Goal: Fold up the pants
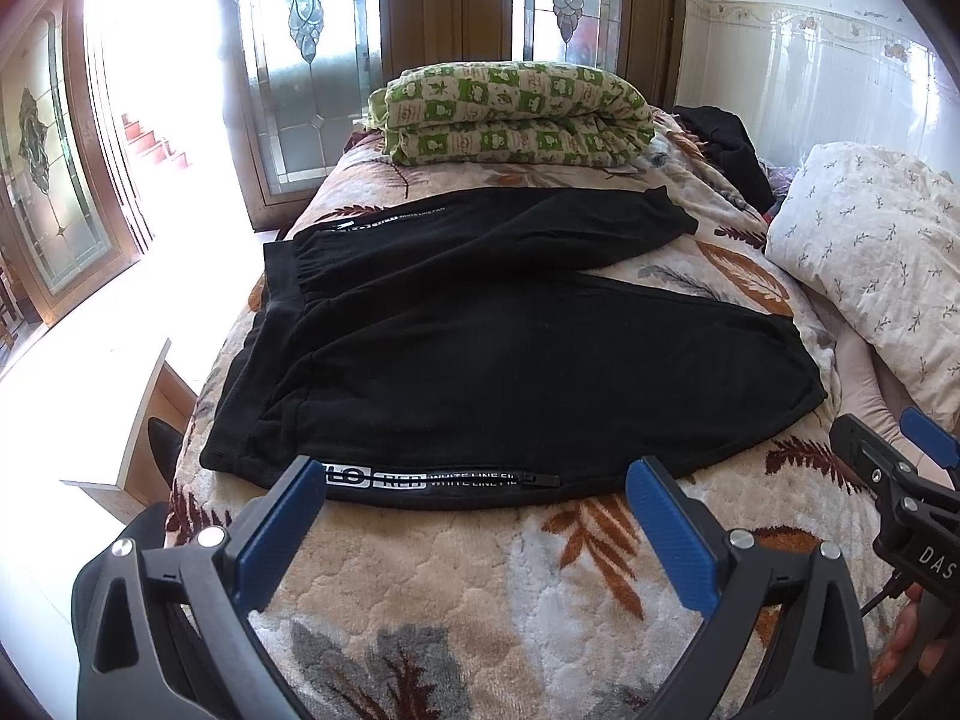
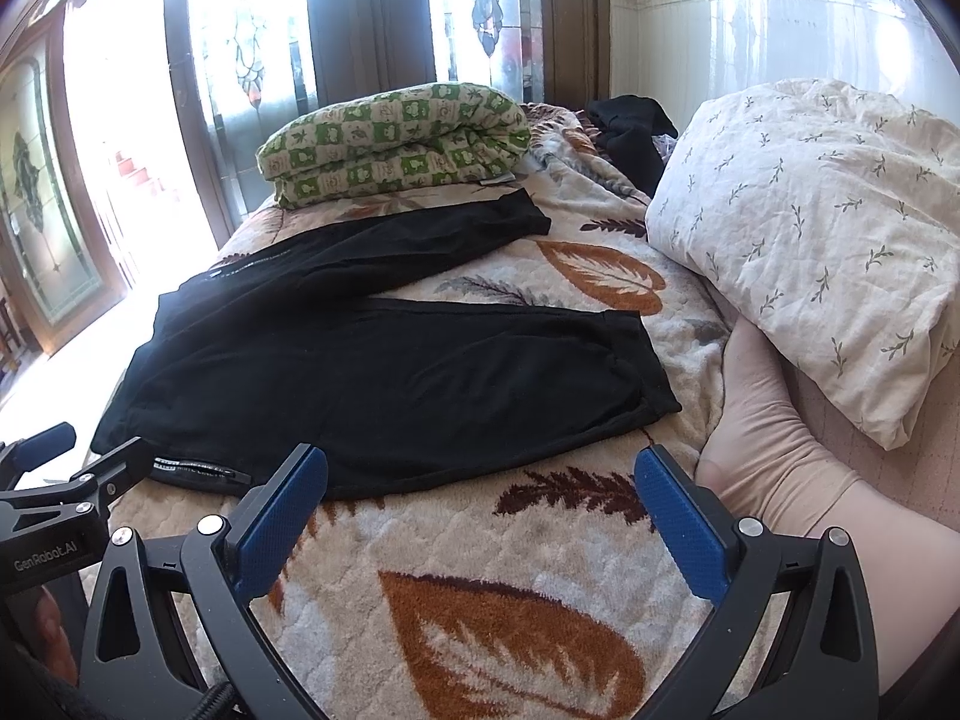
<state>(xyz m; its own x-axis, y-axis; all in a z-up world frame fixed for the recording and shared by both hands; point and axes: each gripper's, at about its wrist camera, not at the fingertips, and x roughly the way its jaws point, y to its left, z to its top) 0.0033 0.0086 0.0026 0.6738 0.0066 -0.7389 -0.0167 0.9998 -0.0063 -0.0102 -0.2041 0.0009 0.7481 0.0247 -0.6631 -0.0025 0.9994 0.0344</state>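
On the leaf-patterned bed (image 1: 456, 588), in the left wrist view, black pants (image 1: 480, 348) lie spread flat with the legs parted toward the right; the left gripper (image 1: 477, 480) hovers over their near edge, fingers wide apart and empty. In the right wrist view, the right gripper (image 2: 480, 474) hangs likewise spread and empty near the pants (image 2: 384, 372), beside a floral pillow (image 2: 828, 228) and below a folded green quilt (image 2: 396, 144).

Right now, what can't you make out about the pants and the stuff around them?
- Pants: the stripe lettering is half covered by the left claw in the left view and too small in the right view.
- Dark garment: partly hidden behind the pillow.
- Outside the windows: overexposed in both views.
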